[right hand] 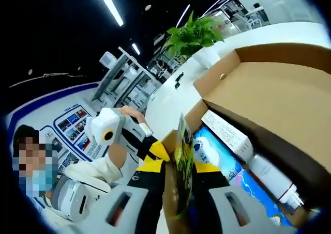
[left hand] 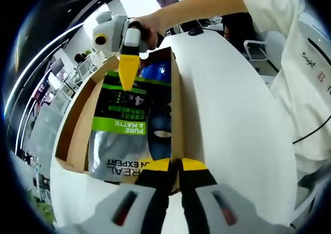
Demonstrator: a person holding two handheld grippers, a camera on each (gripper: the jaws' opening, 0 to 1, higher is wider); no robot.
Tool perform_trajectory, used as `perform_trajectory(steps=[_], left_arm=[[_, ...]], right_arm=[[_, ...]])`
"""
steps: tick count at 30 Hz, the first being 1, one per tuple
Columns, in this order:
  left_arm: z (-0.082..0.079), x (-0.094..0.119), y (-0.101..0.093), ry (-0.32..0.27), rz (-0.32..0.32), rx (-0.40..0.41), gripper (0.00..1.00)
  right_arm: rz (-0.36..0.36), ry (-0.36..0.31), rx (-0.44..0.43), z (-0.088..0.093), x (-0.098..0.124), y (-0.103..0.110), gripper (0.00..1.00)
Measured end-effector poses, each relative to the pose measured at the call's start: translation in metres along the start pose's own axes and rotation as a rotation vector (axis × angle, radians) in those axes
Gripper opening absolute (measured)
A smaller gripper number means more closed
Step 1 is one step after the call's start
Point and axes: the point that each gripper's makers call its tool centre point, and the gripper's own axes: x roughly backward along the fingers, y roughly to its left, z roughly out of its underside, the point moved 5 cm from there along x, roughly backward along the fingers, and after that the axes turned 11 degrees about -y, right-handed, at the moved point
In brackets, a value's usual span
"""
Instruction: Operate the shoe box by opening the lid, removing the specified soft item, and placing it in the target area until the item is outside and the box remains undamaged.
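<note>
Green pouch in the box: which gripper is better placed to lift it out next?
Right. The right gripper has its jaws pinched on the pouch at its edge, while the left gripper seems clamped on the box wall, steadying it.

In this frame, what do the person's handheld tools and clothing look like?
Both tools share one design: yellow-tipped black jaws on light grey bodies with dark red-marked slots. The left tool and right tool match. The person wears a white sleeve; a black cable runs alongside.

Open cardboard shoe box [left hand: 77,123] on table; green/silver pouch [left hand: 121,133], prob. soft, partly inside.
</note>
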Motion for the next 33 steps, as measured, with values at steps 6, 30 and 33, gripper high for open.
perform_trajectory(steps=[6,30,33], left_arm=[[0.000,0.000,0.000,-0.001,0.003,0.001,0.05],[0.001,0.000,0.000,-0.003,0.001,0.013,0.05],[0.001,0.000,0.001,0.001,0.001,0.026,0.05]], right_arm=[[0.012,0.010,0.034,-0.003,-0.005,-0.003,0.14],[0.066,0.029,0.000,-0.019,0.029,0.015,0.00],[0.102,0.049,-0.023,-0.023,0.039,0.009,0.00]])
